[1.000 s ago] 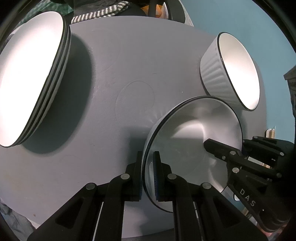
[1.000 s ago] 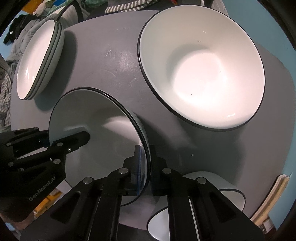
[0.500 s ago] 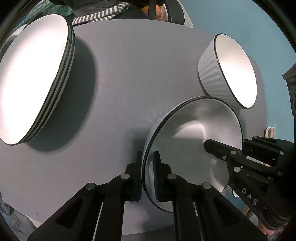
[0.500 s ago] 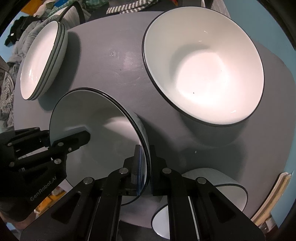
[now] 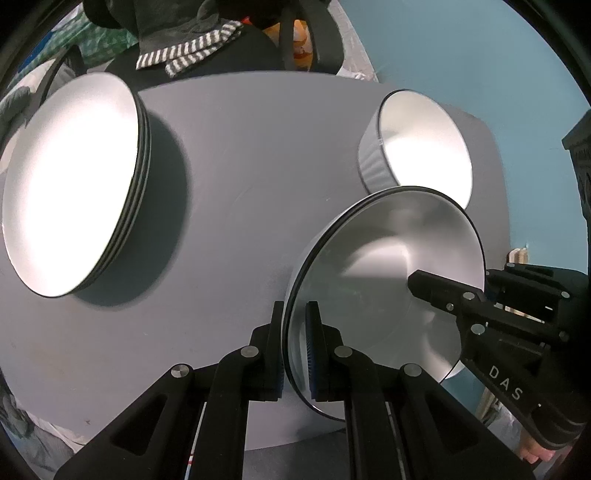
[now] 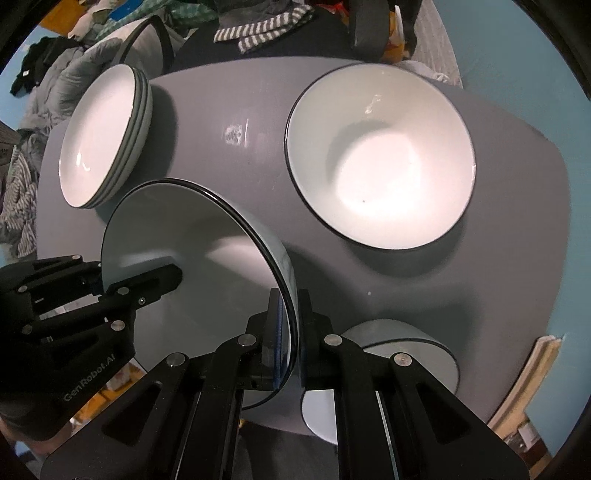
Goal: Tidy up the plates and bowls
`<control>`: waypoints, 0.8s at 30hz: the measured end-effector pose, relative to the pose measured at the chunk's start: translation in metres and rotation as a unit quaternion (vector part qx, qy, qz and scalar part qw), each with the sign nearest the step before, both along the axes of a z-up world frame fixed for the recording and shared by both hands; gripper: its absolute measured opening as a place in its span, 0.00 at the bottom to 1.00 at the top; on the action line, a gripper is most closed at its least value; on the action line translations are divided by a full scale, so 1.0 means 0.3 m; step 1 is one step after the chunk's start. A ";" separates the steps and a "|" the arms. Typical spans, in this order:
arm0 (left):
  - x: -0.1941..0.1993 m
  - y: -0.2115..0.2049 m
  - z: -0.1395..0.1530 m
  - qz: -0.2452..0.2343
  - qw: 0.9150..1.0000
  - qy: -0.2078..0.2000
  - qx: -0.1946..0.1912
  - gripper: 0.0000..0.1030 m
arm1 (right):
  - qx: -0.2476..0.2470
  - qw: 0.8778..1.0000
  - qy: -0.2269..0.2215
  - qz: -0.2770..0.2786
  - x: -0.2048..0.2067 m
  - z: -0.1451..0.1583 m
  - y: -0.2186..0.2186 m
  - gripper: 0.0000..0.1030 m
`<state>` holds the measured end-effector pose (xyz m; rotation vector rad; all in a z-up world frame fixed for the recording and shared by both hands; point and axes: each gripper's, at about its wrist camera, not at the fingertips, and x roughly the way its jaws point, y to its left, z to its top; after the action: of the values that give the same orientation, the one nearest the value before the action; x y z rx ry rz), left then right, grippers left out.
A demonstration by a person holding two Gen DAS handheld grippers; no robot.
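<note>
While both tools grip one black-rimmed bowl [image 5: 384,295] above the gray table [image 5: 240,147], left tool [image 5: 295,347] and right tool [image 6: 290,332] are clamped on opposite rims.

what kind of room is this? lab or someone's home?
Likely a home, a lived-in room rather than a lab: piled clothes and a striped cloth on a chair behind the round grey table, which holds stacked plates and bowls.
</note>
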<state>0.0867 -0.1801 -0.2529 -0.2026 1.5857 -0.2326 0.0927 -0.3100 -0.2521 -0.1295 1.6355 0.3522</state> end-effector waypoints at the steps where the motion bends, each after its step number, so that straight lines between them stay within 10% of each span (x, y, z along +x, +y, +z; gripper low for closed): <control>1: 0.006 -0.004 0.012 -0.003 1.000 -0.003 0.000 0.09 | 0.000 1.000 -0.003 0.000 0.000 0.009 0.000 0.07; 24: 0.178 -0.110 0.117 -0.031 0.999 -0.035 -0.008 0.09 | 0.003 0.999 -0.025 -0.048 0.175 0.164 -0.174 0.07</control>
<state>0.1400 -0.2130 -0.2176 -0.1550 1.5217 -0.2974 0.1453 -0.3622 -0.2029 -0.0545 1.5847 0.2777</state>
